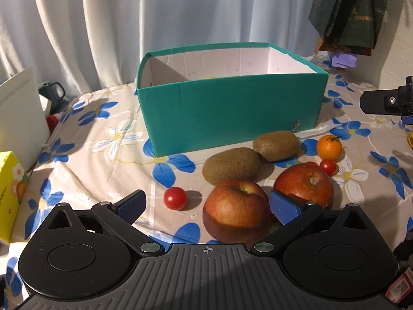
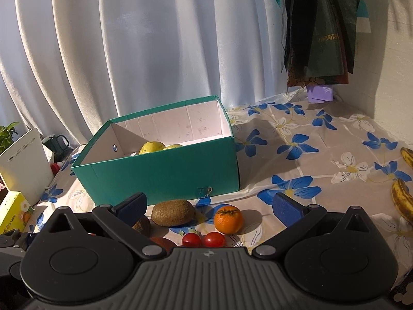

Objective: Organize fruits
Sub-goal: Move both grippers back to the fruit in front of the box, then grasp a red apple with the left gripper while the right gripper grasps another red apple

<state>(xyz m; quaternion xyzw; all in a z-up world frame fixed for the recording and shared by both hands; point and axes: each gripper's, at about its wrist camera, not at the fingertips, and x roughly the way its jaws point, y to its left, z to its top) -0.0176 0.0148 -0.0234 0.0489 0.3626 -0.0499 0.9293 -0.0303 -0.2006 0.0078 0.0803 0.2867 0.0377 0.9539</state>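
Both grippers sit nearest the lenses with fingers spread wide and nothing between the pads. Left gripper (image 1: 206, 204) hovers low over the cloth (image 1: 103, 160); the near apple (image 1: 236, 210) lies between its fingers, closer to the right pad but not clamped. Right gripper (image 2: 207, 206) hangs further back, above the fruit row.

Teal box (image 1: 229, 108) stands open at mid-table; two yellow fruits (image 2: 152, 146) lie inside it. In front of the box lie the far apple (image 1: 306, 183), two kiwis (image 1: 231, 165) (image 1: 276, 145) touching, a mandarin (image 1: 329, 147), and three cherry tomatoes (image 1: 175, 198) (image 2: 191, 239) (image 2: 214, 239). Two bananas (image 2: 402, 202) rest at the cloth's right edge, well apart from the box.
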